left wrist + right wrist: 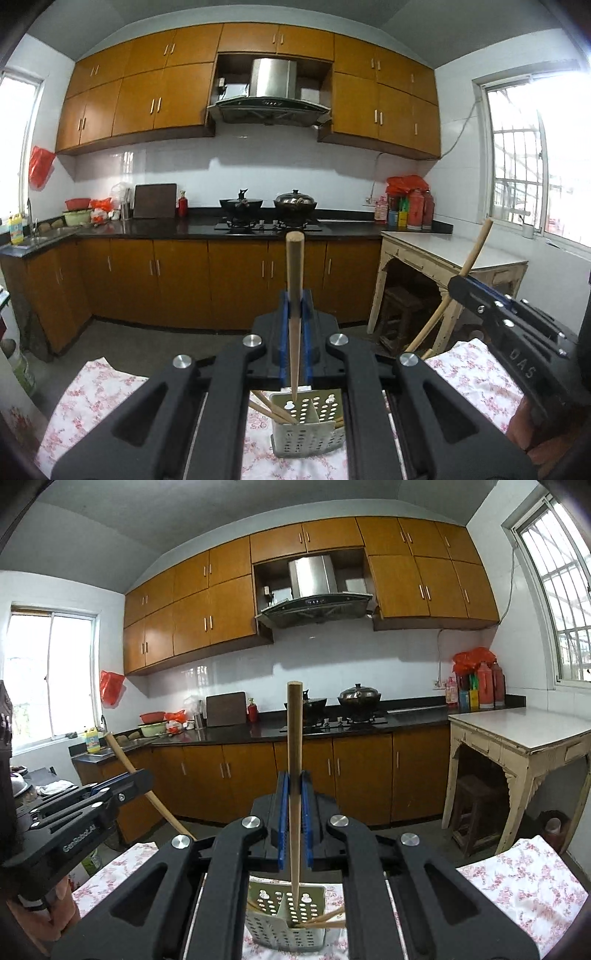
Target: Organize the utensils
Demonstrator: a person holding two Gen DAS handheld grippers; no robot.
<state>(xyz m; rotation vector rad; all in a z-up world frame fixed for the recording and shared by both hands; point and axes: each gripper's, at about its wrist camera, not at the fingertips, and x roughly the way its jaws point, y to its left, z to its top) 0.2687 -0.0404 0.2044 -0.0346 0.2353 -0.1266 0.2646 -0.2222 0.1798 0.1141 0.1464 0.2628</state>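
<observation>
Left gripper (295, 306) pinches a chopstick (294, 295) upright, its tip over the caddy (306, 432) on the cloth (92, 398).

Right gripper (294, 786) clamps its own chopstick (294, 775), which dips into that caddy (284, 923) beside loose sticks (325, 919).

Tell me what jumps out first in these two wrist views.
Dead centre of each view, a wooden chopstick stands nearly upright, clamped in a tool: one in the left tool, one in the right tool. Below both, a perforated metal utensil holder sits on the pink floral tablecloth, with more chopsticks leaning in it. Behind is a kitchen with orange-brown cabinets.
</observation>
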